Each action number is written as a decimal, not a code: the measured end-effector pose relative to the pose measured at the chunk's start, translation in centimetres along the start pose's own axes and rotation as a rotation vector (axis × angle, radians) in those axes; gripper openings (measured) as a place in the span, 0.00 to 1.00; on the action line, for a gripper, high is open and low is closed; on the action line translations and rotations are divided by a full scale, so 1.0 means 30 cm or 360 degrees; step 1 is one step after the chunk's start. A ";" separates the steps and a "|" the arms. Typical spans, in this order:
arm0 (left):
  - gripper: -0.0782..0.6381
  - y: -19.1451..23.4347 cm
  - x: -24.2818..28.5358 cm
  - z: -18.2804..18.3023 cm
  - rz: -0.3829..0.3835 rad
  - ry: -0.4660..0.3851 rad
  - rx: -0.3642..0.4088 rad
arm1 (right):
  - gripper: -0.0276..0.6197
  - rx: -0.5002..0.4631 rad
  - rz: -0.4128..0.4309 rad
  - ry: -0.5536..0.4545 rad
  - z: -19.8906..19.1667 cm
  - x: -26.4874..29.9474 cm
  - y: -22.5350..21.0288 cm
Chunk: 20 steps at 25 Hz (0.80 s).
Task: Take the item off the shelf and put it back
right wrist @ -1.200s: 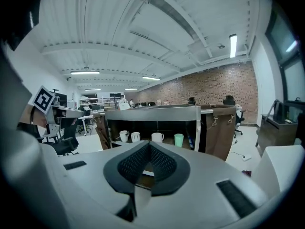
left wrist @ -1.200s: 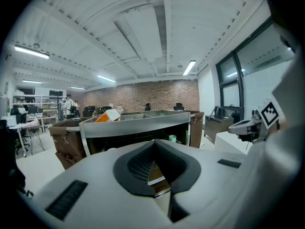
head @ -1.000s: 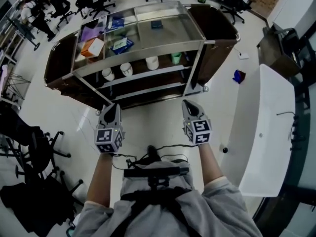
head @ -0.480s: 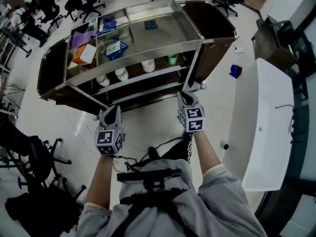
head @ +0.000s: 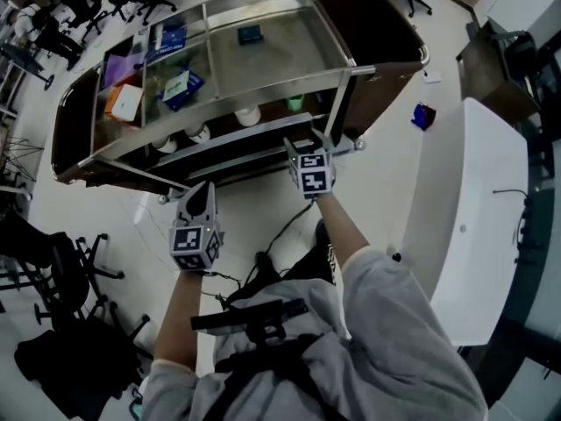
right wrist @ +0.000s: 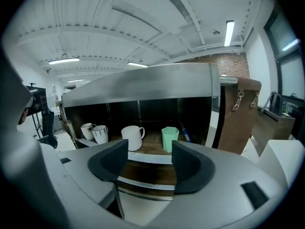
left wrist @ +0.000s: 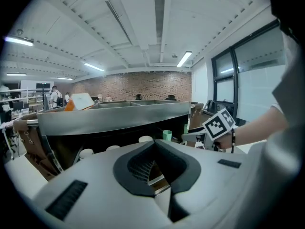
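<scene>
A steel cart [head: 337,70] has a dark middle shelf holding a pale green cup [right wrist: 169,138] and a white mug [right wrist: 132,137], with two more mugs [right wrist: 99,133] further left. In the head view the green cup [head: 294,103] stands just beyond my right gripper [head: 302,139], which reaches up to the shelf's front edge. Its jaws are opening, and nothing is between them in the right gripper view [right wrist: 150,163]. My left gripper [head: 203,191] hangs back over the floor, shut and empty [left wrist: 152,168].
The cart's top tray [head: 289,46] carries blue packets, an orange-and-white box [head: 123,103] and a purple sheet. A white table [head: 465,226] stands at the right, office chairs [head: 53,270] at the left. A blue thing [head: 423,115] lies on the floor by the cart.
My right gripper has moved forward and up to the middle shelf, and its jaws have parted. The cart has come closer in the head view. The left gripper has stayed low.
</scene>
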<state>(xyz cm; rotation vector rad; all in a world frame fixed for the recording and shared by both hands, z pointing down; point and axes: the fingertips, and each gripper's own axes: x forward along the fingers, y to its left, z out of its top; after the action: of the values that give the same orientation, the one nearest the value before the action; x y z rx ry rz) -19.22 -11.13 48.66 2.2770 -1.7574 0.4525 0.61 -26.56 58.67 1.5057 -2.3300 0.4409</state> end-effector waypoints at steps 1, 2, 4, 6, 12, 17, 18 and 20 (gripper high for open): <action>0.12 -0.017 0.032 0.000 -0.0005 0.0002 0.0010 | 0.52 -0.0011 0.0003 0.0004 0.000 0.036 -0.012; 0.12 -0.031 0.063 -0.004 -0.0010 0.0003 0.0022 | 0.54 -0.0022 0.0004 0.0004 0.001 0.071 -0.026; 0.12 -0.056 0.119 -0.017 -0.0015 0.0030 0.0041 | 0.59 -0.0048 -0.0002 -0.0006 0.007 0.137 -0.054; 0.12 -0.083 0.173 -0.031 -0.0023 0.0076 0.0053 | 0.63 -0.0063 -0.0015 -0.0016 0.012 0.203 -0.088; 0.12 -0.135 0.321 -0.067 -0.0048 0.0093 0.0066 | 0.69 -0.0021 -0.0046 -0.0052 0.012 0.373 -0.147; 0.12 -0.151 0.410 -0.094 -0.0064 0.0101 0.0060 | 0.74 0.0025 -0.0080 -0.0075 0.012 0.482 -0.186; 0.12 -0.150 0.422 -0.095 -0.0059 0.0105 0.0049 | 0.74 0.0025 -0.0081 -0.0078 0.013 0.501 -0.190; 0.12 -0.147 0.439 -0.096 -0.0049 0.0114 0.0025 | 0.74 0.0009 -0.0080 -0.0075 0.012 0.535 -0.193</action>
<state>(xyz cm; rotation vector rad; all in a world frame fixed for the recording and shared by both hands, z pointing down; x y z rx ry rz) -12.17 -20.77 56.33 2.2654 -1.6886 0.5367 -0.32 -42.04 65.78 1.5900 -2.3221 0.4041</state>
